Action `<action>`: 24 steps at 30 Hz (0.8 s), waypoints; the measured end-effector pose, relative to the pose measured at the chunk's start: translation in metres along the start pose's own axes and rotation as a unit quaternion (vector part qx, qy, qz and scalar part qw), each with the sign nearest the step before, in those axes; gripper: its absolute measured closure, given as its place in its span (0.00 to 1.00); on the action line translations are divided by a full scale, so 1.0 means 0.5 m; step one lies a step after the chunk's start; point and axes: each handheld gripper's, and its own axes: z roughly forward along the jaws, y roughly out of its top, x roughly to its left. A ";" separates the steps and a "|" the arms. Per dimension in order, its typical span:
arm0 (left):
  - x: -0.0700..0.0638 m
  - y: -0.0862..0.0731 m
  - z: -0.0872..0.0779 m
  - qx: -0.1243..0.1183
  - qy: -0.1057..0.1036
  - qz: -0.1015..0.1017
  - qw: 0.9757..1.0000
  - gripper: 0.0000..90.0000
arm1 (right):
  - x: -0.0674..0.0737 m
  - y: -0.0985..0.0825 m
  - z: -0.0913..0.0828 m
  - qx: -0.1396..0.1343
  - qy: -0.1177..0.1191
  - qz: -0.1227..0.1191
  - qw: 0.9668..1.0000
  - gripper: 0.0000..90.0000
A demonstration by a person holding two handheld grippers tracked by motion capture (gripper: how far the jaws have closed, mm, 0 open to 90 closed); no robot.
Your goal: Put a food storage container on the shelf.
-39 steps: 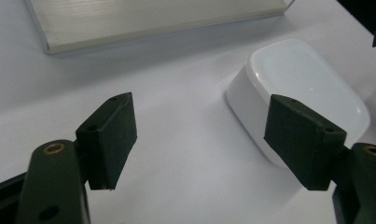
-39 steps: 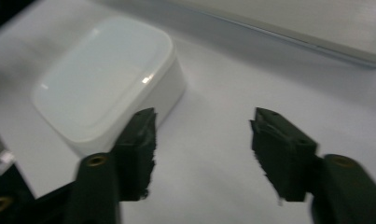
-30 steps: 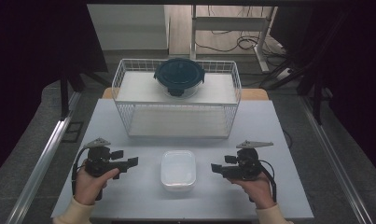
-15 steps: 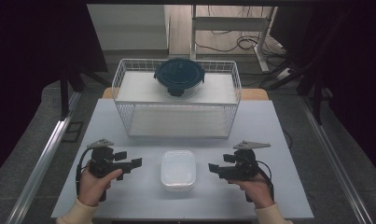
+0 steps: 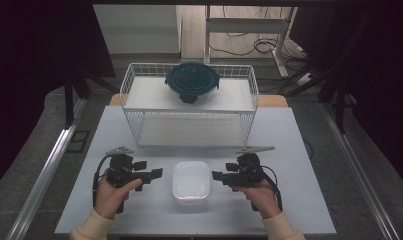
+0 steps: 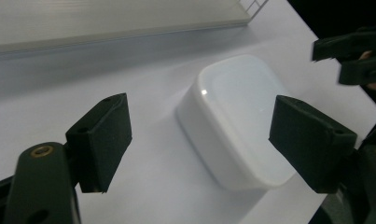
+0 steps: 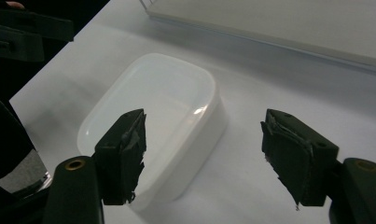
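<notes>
This looks like a lab or test room set up for recording. A plain white rectangular table [image 5: 289,150] stands between dark black curtains [image 5: 49,50], bare metal rails [image 5: 44,170] run along the grey floor, and loose black cables [image 5: 259,45] trail beneath a grey desk frame [image 5: 249,25] behind.

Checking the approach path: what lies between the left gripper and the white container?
Nothing: in the high view, bare table separates the left gripper from the white container.
</notes>
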 end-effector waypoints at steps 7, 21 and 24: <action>-0.009 0.004 0.047 0.018 -0.036 -0.031 0.999 0.24 | 0.011 0.000 0.031 0.006 0.028 0.012 1.000 0.36; 0.020 -0.029 0.094 0.049 -0.088 -0.100 0.990 0.32 | -0.004 -0.025 0.059 0.019 0.053 0.044 0.997 0.43; 0.020 -0.031 0.098 0.053 -0.092 -0.103 0.989 0.34 | -0.005 -0.027 0.064 0.020 0.056 0.051 0.997 0.44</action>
